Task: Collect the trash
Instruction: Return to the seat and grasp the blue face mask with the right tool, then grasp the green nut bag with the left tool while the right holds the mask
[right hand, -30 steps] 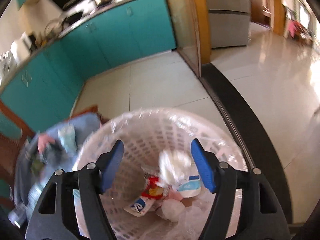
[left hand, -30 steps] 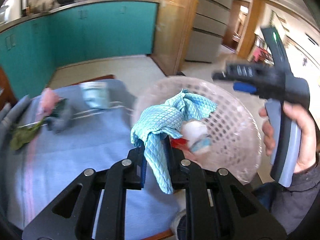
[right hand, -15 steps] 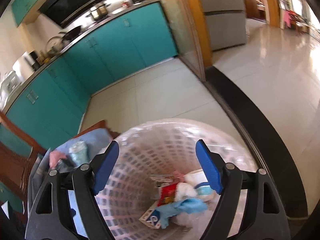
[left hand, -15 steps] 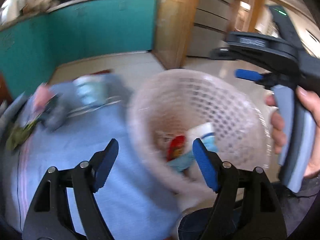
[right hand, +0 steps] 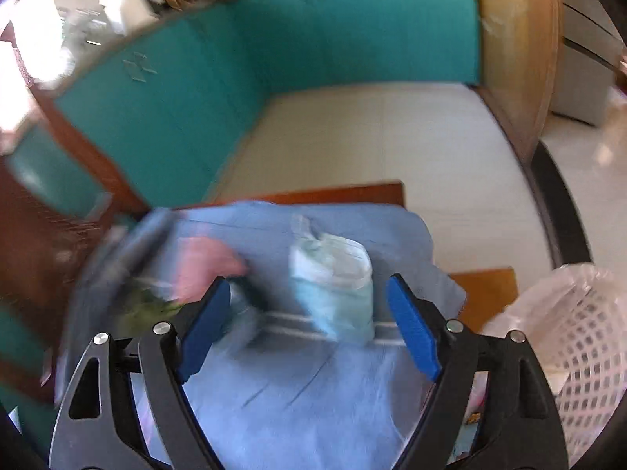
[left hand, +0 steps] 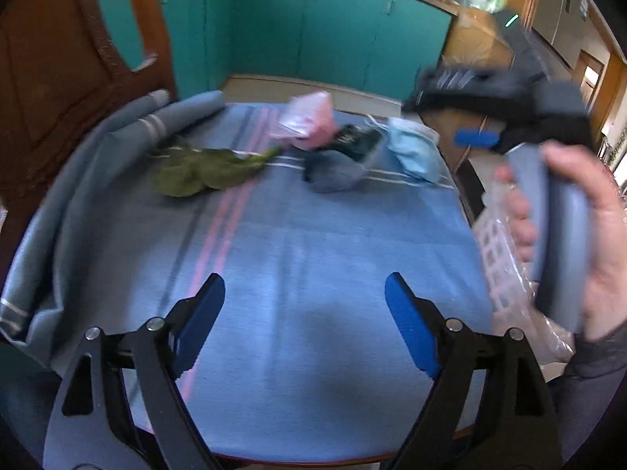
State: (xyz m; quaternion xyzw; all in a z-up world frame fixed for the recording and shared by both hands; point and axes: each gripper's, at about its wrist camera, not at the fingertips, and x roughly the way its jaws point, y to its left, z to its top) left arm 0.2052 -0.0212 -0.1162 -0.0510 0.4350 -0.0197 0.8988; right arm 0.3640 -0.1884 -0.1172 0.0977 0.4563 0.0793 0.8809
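On the far left of my left wrist view a brown wooden chair back [left hand: 58, 78] rises beside the table, and the blue tablecloth [left hand: 313, 254] bunches into folds along that edge. Moving right across the cloth, a limp green leaf [left hand: 203, 172] lies flat, its stem end reaching toward a pink wrapper [left hand: 309, 125]. Just beside the wrapper sits a dark packet [left hand: 354, 141], touching a grey-blue crumpled piece [left hand: 333, 174], and next along is a pale blue face mask [left hand: 415, 150] near the table's right edge. My left gripper [left hand: 305, 327] hangs over the bare near part of the cloth with its blue-padded fingers spread wide and nothing between them. Further right, my right hand [left hand: 588, 235] wraps the grey handle of the other tool, and behind it shows a strip of the white lattice trash basket [left hand: 497, 258], lined with clear plastic and standing off the table's right side. In the blurred right wrist view, my right gripper [right hand: 303, 325] is also spread wide and holds nothing; the same pink wrapper [right hand: 203, 262] lies beyond its left finger, the face mask [right hand: 333, 286] appears between the fingers, further off on the cloth, and the basket [right hand: 580, 337] stands at the far right with some litter showing low inside.
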